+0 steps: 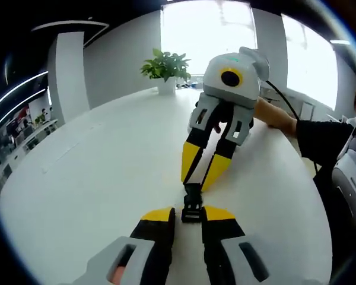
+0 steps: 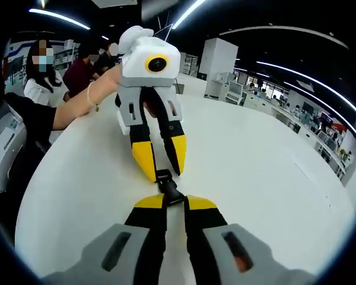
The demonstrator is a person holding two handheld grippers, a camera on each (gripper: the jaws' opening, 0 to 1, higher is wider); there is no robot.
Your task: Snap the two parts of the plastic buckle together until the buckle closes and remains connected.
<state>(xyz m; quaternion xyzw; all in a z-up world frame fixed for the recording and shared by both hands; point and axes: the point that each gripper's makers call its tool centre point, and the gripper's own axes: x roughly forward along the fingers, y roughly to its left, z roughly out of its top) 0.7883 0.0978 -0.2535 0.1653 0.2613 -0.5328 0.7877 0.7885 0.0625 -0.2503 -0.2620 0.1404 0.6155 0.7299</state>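
While our left gripper [image 1: 188, 215] pinches one end of the black plastic buckle [image 1: 192, 203] over the white table [image 1: 95, 172], our right gripper [image 2: 167, 203] clamps the other end; the halves look joined, though we cannot confirm the latch.

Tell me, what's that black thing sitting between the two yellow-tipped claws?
A black plastic buckle, spanning the gap between the left gripper and right gripper above the white table; the right gripper view shows it too.
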